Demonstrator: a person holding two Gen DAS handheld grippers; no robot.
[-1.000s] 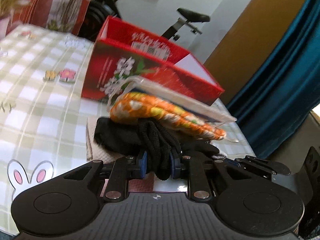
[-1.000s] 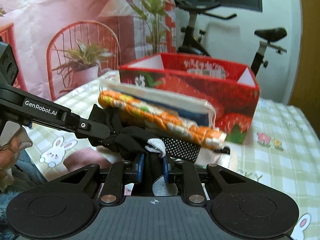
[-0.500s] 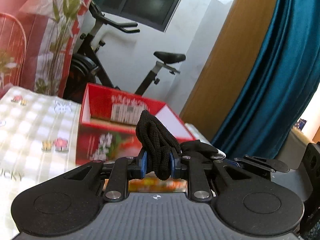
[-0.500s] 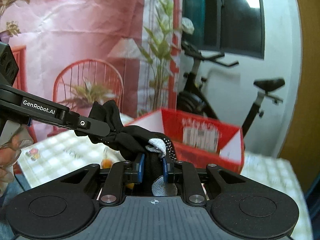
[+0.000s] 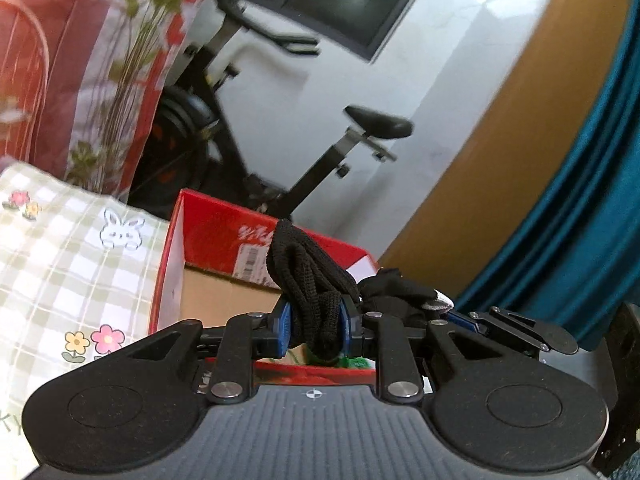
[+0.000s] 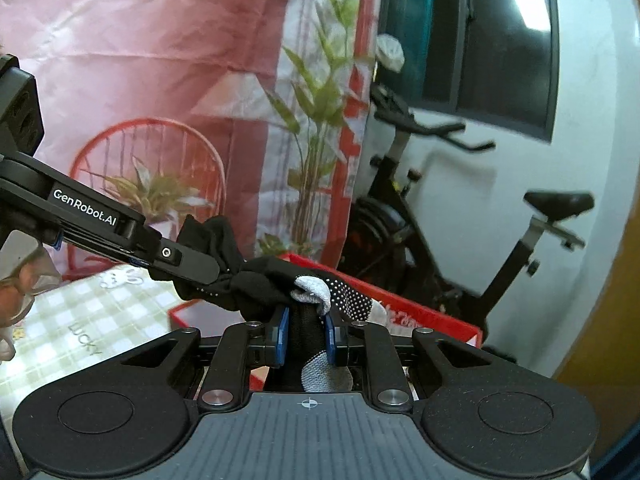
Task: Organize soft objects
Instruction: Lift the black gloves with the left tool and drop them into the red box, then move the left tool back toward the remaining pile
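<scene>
Two grippers clamped one black glove between them. In the left wrist view, the left gripper (image 5: 313,322) sat at lower centre, its blue-padded jaws closed on the glove (image 5: 308,280), whose ribbed knit cuff bunched up above the pads. Behind it, mid-frame, stood the open red box (image 5: 208,240) with a brown cardboard floor, resting on the checked tablecloth (image 5: 60,264) at left. In the right wrist view, the right gripper (image 6: 306,336) at lower centre was shut on the glove's other end (image 6: 280,284), where grey fingertips and white grip dots showed. The glove hung above the box's rim. An exercise bike (image 6: 440,216) stood at right.
</scene>
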